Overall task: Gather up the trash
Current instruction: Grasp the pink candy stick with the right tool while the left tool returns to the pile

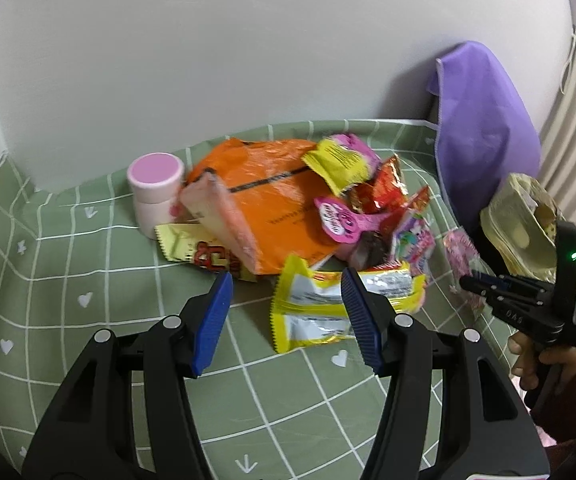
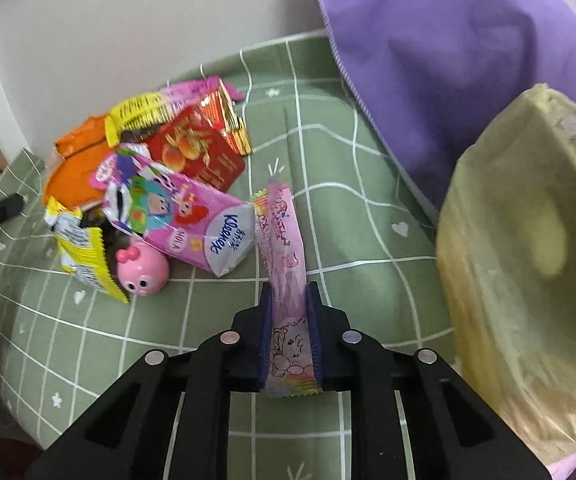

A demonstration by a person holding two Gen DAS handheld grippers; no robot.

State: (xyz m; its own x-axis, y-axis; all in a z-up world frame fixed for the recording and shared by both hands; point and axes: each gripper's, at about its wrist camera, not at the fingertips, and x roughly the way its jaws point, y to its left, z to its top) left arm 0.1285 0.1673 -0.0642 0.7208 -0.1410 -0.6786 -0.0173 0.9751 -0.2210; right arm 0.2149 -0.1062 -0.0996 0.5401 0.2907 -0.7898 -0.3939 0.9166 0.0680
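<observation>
Pickup step: right gripper (image 2: pixel 289 300) clamped on long pink wrapper (image 2: pixel 284 240), left gripper (image 1: pixel 288 312) part-open, empty; next lift, carry right to yellowish bag (image 2: pixel 527 248)

A home: snack wrappers (image 1: pixel 319 304) litter a green heart-print tablecloth (image 1: pixel 88 280) by the wall.
</observation>
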